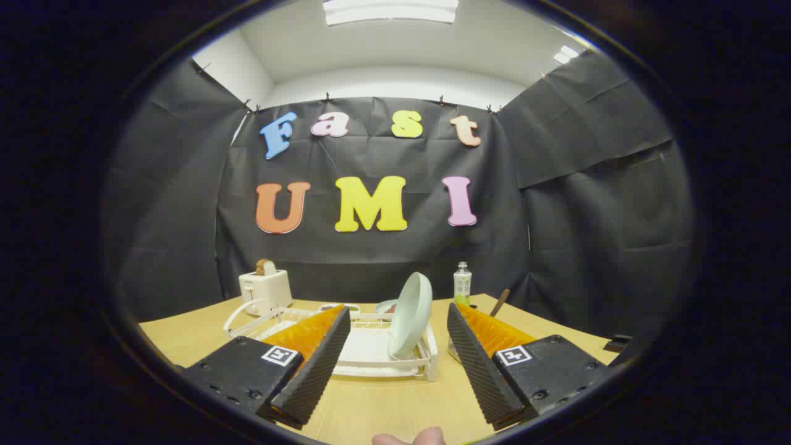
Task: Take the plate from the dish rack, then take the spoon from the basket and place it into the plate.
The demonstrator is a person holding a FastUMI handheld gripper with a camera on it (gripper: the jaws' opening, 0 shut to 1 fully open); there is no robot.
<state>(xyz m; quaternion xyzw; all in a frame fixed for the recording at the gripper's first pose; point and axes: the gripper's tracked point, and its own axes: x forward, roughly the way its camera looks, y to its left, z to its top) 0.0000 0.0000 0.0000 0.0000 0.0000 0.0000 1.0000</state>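
1. Two-finger gripper held wide apart, released, nothing between the fingers; bare pale wooden table in the gap.
2. Round pale green plate standing on edge, nearly upright, in the white wire dish rack, at the right end of the rack.
3. Plate placed beyond the fingertips, between the lines of both fingers, closer to the right finger than to the left one; not touched by either.
4. Dish rack lying just ahead of the fingers, near side visible between them, left part hidden behind the left finger.
5. White toaster with a brown slice of bread on top, far left, behind the rack.
6. Clear plastic bottle with white cap and green label, upright, far right of the plate, near the black cloth wall.
7. Thin brown handle leaning right of the bottle, behind the right finger; cannot tell what it belongs to.
8. Basket and spoon not possible to identify with certainty.
9. Fingertips of a person at the near edge, under the gripper.
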